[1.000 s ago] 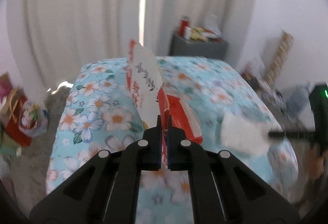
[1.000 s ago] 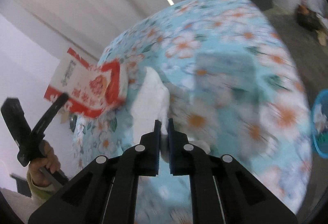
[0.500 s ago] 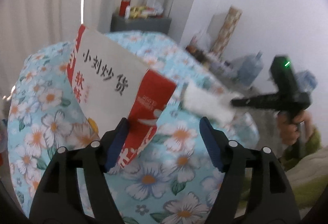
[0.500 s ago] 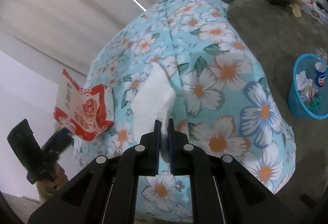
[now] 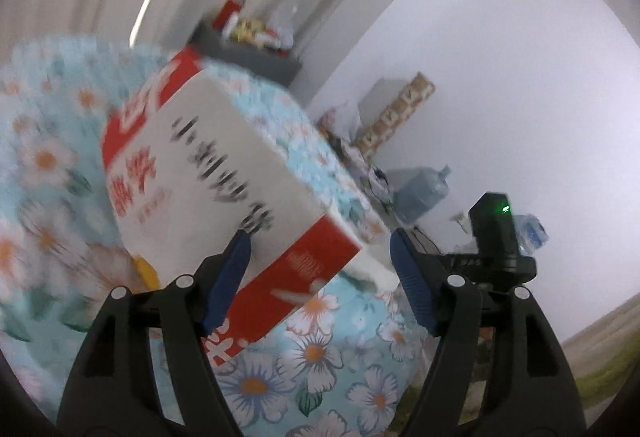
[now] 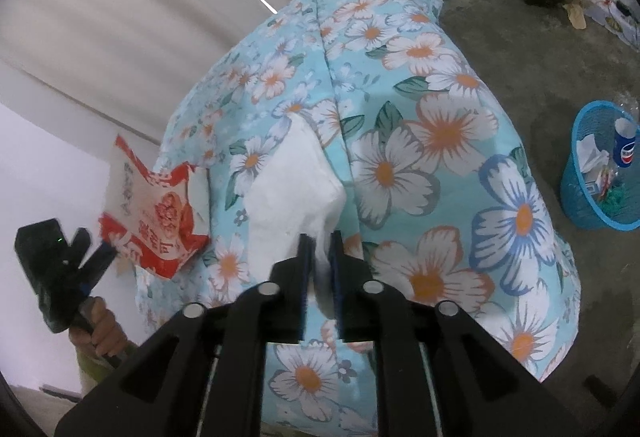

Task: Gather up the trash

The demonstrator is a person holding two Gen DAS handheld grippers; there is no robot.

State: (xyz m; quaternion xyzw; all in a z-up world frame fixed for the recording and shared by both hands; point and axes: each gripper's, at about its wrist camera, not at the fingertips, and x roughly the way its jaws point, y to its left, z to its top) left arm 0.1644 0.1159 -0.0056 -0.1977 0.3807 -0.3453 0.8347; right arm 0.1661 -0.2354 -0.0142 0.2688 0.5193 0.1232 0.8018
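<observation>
Two grippers: left gripper (image 5: 320,251), clamped a second ago, now spread around red-and-white carton (image 5: 224,193); right gripper (image 6: 319,251) still pinches white tissue (image 6: 294,181), bin-bound.

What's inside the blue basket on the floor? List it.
In the blue basket: a Pepsi cup, crumpled white tissue and small colourful scraps. Anything deeper is hidden by its wall and the trash on top.
</observation>
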